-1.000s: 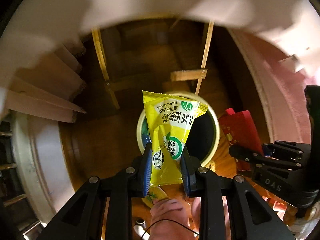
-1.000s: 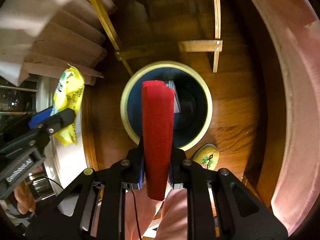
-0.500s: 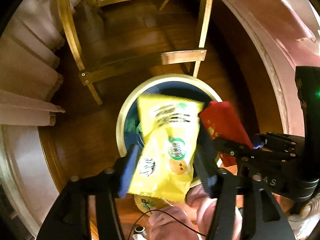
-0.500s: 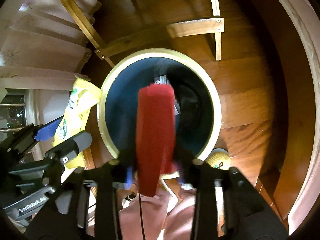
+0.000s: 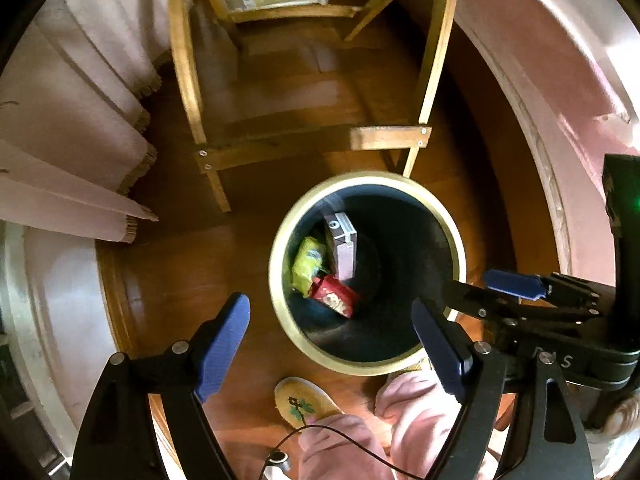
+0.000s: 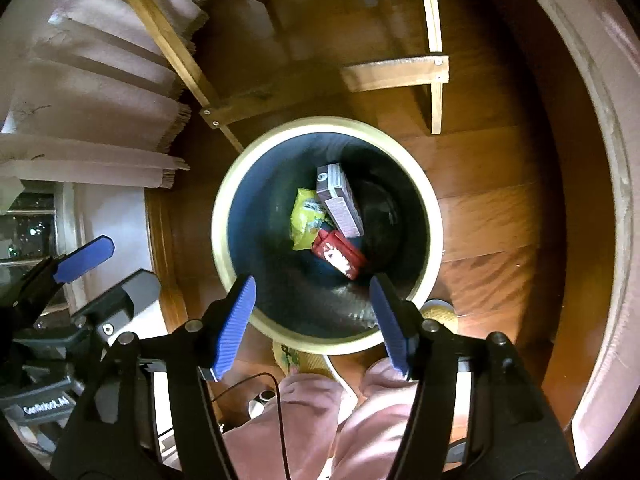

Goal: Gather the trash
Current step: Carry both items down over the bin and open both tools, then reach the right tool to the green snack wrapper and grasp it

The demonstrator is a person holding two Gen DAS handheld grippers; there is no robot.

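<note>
A round bin (image 5: 280, 236) (image 6: 224, 200) with a cream rim and dark inside stands on the wooden floor below both grippers. At its bottom lie a yellow snack packet (image 5: 308, 266) (image 6: 306, 218), a red packet (image 5: 334, 295) (image 6: 340, 255) and a grey box (image 5: 344, 246) (image 6: 340, 200). My left gripper (image 5: 332, 346) hangs open above the bin's near-left rim, nothing between its blue pads. My right gripper (image 6: 314, 320) is open over the bin's near rim, also empty. In the left wrist view the right gripper's blue pad (image 5: 514, 284) shows at the right.
A wooden chair frame (image 5: 308, 146) (image 6: 320, 80) stands just beyond the bin. Pale curtains (image 5: 68, 128) (image 6: 88, 92) hang at the left. A person's pink trouser legs (image 5: 416, 412) (image 6: 320, 420) and a yellow slipper (image 5: 306, 402) are right under the grippers.
Both grippers have opened. The yellow packet has dropped from the left one and the red packet from the right one; both now lie in the bin.
</note>
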